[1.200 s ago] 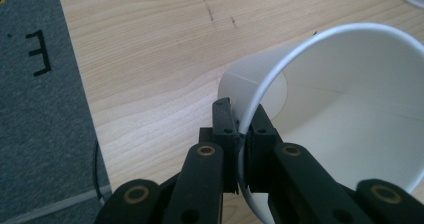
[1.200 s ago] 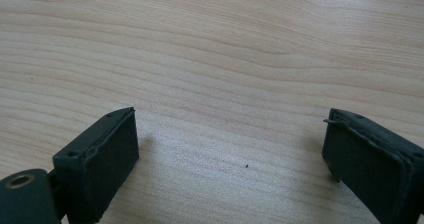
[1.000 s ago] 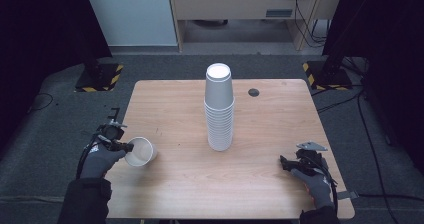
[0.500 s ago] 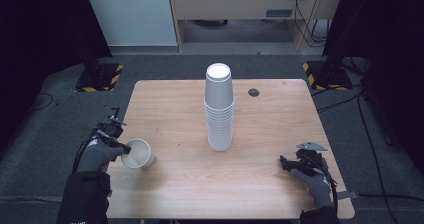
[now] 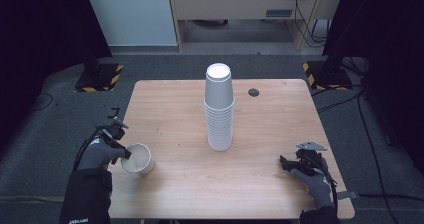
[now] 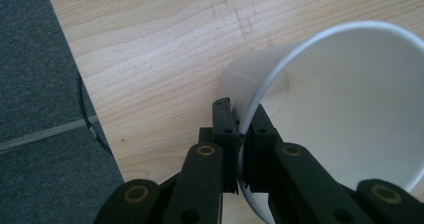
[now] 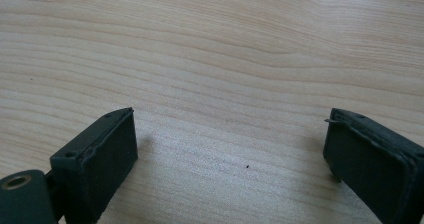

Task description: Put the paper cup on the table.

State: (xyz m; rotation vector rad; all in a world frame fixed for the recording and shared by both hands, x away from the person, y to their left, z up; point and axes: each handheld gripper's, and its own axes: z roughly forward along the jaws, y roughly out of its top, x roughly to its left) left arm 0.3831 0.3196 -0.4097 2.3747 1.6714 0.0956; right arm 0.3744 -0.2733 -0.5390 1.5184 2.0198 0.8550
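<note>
Since the earlier frames, the left gripper (image 5: pixel 122 151) is drawing its single paper cup (image 5: pixel 137 159) nearer the person's edge and the left rim of the wooden table (image 5: pixel 280 119), while the tall stack of cups (image 5: pixel 219 109) and the right gripper (image 5: pixel 286 163) are staying where they were. That table is lying pale and grained under everything, with the stack standing upright at its middle, mouths down, well apart from both grippers. Beyond the stack a small dark disc (image 5: pixel 254 92) is sitting on the far part of the board. The single cup is looking white and smooth, tilted so its open mouth is facing up and toward the camera, its thin rolled rim (image 6: pixel 280 71) curving just ahead of the left fingers (image 6: pixel 221 119). Those jaws are standing nearly closed, pinching the cup's wall at the rim, one finger outside the cup and the other inside it. On the right gripper, low over bare wood near the table's right corner, the fingers (image 7: pixel 105 144) are spreading wide apart with nothing between them.
</note>
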